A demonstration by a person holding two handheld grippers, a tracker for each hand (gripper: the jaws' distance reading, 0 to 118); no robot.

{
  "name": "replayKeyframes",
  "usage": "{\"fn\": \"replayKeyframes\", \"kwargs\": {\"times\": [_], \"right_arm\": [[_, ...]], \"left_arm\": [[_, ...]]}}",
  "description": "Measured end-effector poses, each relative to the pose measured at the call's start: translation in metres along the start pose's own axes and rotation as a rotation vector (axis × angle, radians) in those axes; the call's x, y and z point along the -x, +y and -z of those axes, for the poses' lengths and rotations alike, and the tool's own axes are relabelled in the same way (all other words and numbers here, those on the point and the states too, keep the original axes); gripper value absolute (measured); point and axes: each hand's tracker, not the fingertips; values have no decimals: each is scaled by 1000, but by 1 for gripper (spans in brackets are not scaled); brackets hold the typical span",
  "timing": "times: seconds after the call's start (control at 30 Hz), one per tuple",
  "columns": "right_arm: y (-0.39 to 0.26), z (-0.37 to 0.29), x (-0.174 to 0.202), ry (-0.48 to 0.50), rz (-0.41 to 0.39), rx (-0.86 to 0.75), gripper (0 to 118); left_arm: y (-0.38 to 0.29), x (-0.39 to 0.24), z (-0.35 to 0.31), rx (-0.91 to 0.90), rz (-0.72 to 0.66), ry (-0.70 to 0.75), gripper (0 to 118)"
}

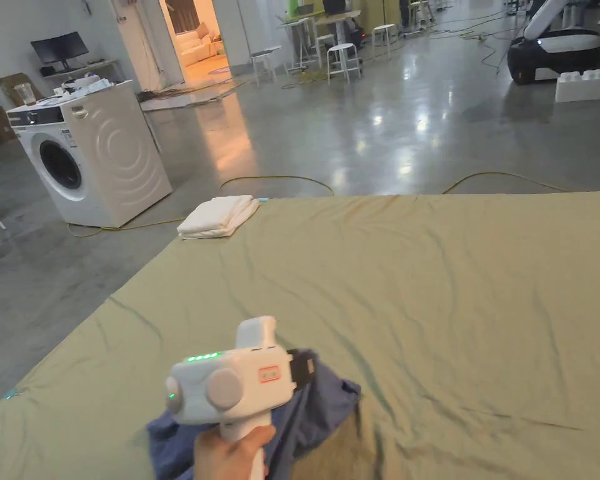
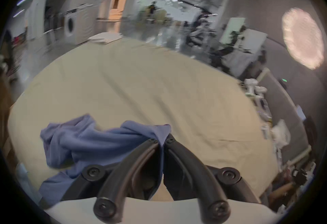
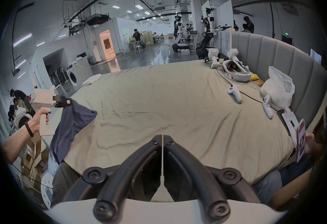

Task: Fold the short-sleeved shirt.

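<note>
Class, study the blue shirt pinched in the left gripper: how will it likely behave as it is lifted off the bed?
The blue shirt is probably floppy: it hangs in loose folds from the left gripper, whose jaws are closed on it. It seems light, since one corner pinch holds it up. Dragged across the bed sheet, it would likely bunch, as its crumpled heap suggests.

In the head view the blue shirt (image 1: 317, 406) runs off the bottom edge, and the left hand-held gripper (image 1: 302, 369) hides part of it, its jaw tips buried in cloth. The left gripper view is motion-blurred, so the folded white cloth (image 2: 104, 37) and washing machine (image 2: 70, 24) lack detail.
</note>
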Motion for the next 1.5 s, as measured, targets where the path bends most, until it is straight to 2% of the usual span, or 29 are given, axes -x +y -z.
{"fn": "replayKeyframes", "kwargs": {"times": [0.13, 0.3, 0.47, 0.57, 0.6, 0.63, 0.67, 0.7, 0.73, 0.87, 1.0, 1.1, 1.23, 1.27, 1.3, 1.33, 1.37, 1.4, 1.5], "right_arm": [[-7, -21, -8, -51, 5, -13, 2], [-18, -48, -26, -110, 30, -22, 2], [-25, -70, -55, -180, 71, -37, 2], [-30, -78, -63, -200, 106, -50, 2], [-31, -81, -64, -202, 107, -53, 2], [-33, -82, -64, -204, 105, -58, 2], [-33, -83, -64, -206, 100, -59, 2], [-33, -82, -63, -207, 93, -60, 2], [-33, -82, -62, -204, 82, -67, 2], [-24, -69, -56, -161, 67, -108, 2], [-2, -59, -41, -118, 15, -212, 2], [20, -60, -23, -93, -33, -302, 2], [39, -67, -13, -28, -53, -361, 2], [42, -68, -10, -22, -52, -369, 2], [43, -69, -9, -15, -48, -375, 2], [45, -71, -8, -2, -43, -384, 2], [47, -73, -7, 3, -40, -392, 2], [47, -74, -6, -3, -42, -399, 2], [46, -78, -5, -62, -76, -419, 2]], "left_arm": [[-20, -114, 42, 49, 106, -225, 1], [-111, -245, 97, 238, 187, -464, 1], [-212, -354, 100, 410, 368, -628, 1], [-260, -392, 89, 441, 489, -692, 2], [-269, -396, 85, 428, 518, -716, 8], [-272, -396, 82, 428, 509, -730, 22], [-272, -394, 78, 428, 501, -715, 55], [-267, -389, 72, 396, 511, -700, 76], [-251, -378, 62, 340, 526, -693, 83], [-173, -322, -2, 74, 534, -561, 83], [-105, -252, -104, -278, 396, -449, 83], [-88, -206, -188, -569, 291, -367, 83], [-97, -190, -267, -770, 358, 5, 78], [-102, -193, -277, -784, 375, 95, 63], [-104, -192, -283, -785, 385, 152, 43], [-108, -190, -289, -782, 383, 202, 16], [-112, -188, -294, -773, 371, 248, 3], [-116, -187, -294, -778, 348, 286, 2], [-121, -171, -301, -709, 301, 226, 0]]}}
